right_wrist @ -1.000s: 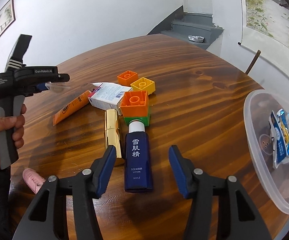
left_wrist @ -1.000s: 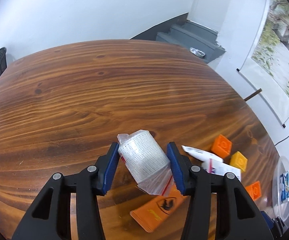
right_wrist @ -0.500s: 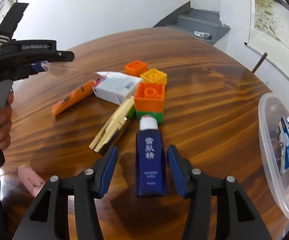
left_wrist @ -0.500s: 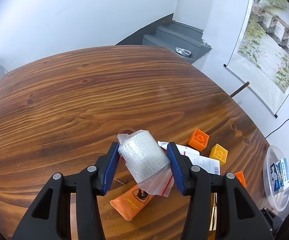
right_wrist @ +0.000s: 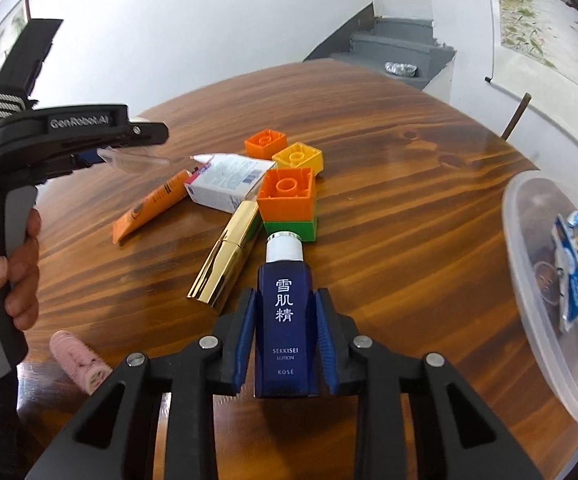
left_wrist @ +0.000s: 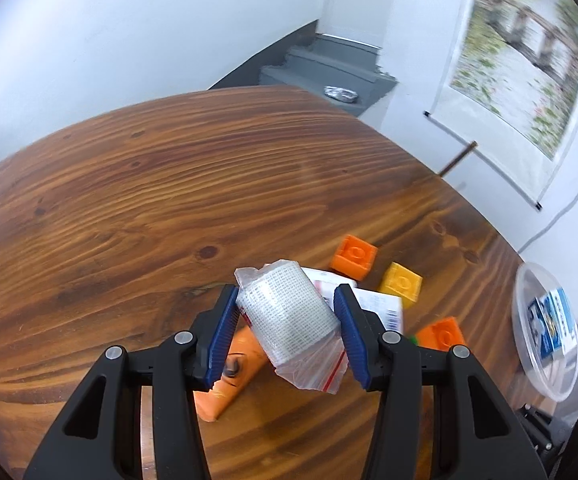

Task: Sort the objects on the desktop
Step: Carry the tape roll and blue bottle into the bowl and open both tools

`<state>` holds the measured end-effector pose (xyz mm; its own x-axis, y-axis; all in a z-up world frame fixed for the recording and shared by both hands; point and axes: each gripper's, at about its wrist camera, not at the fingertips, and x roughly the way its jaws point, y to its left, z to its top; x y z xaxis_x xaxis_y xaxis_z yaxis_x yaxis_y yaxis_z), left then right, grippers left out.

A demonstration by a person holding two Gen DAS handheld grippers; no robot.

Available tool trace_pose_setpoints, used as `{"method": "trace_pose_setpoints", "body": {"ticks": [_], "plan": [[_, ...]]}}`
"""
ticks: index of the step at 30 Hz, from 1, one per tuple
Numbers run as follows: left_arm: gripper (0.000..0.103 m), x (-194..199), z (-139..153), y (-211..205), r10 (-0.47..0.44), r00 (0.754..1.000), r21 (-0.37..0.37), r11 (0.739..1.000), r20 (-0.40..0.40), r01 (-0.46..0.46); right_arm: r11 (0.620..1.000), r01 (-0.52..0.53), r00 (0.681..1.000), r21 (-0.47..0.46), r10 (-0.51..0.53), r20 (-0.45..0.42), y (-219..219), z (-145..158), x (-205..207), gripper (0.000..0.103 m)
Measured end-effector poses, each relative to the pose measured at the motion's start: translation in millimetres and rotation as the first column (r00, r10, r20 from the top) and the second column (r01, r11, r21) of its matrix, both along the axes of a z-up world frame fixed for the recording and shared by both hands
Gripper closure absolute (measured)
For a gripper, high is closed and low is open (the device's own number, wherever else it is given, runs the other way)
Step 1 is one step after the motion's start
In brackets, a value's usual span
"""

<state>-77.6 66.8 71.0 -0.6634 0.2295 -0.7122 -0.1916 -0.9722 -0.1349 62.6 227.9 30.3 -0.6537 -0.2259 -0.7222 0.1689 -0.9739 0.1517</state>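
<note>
My left gripper [left_wrist: 285, 300] is shut on a white gauze roll in a clear bag [left_wrist: 291, 318] and holds it above the wooden table [left_wrist: 169, 200]. The left gripper also shows in the right wrist view [right_wrist: 101, 152], with the bag's edge sticking out. My right gripper [right_wrist: 285, 304] has its blue pads against both sides of a dark blue lotion bottle [right_wrist: 285, 312] that lies on the table. A gold tube [right_wrist: 225, 260], an orange tube [right_wrist: 149, 210], a white box [right_wrist: 229, 182] and orange, yellow and green blocks [right_wrist: 287, 200] lie just beyond.
A clear plastic tub [right_wrist: 549, 280] with blue packets stands at the right table edge; it also shows in the left wrist view [left_wrist: 545, 324]. A pink roller [right_wrist: 79, 360] lies at the near left. Stairs and a wall scroll are behind the table.
My right gripper moved forward over the blue bottle and closed its jaws onto its sides. My left gripper carried the gauze bag rightward, toward the blocks and the tub.
</note>
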Motion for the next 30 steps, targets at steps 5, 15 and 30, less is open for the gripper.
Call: {"method": "trace_pose_setpoints", "body": {"ticks": [5, 15, 30], "plan": [[0.051, 12.9, 3.1, 19.1, -0.056, 0.998, -0.004, 0.998, -0.016, 0.056, 0.998, 0.043, 0.998, -0.040, -0.044, -0.036, 18.7, 9.0, 6.1, 0.071], [0.051, 46.0, 12.4, 68.7, -0.156, 0.987, 0.007, 0.988, -0.049, 0.156, 0.980, 0.176, 0.970, -0.093, -0.189, -0.154, 85.1, 37.1, 37.5, 0.071], [0.051, 69.2, 5.1, 174.1, -0.319, 0.948, 0.001, 0.948, -0.016, 0.319, 0.915, 0.379, 0.897, -0.140, -0.400, -0.186, 183.6, 31.4, 57.8, 0.071]]}}
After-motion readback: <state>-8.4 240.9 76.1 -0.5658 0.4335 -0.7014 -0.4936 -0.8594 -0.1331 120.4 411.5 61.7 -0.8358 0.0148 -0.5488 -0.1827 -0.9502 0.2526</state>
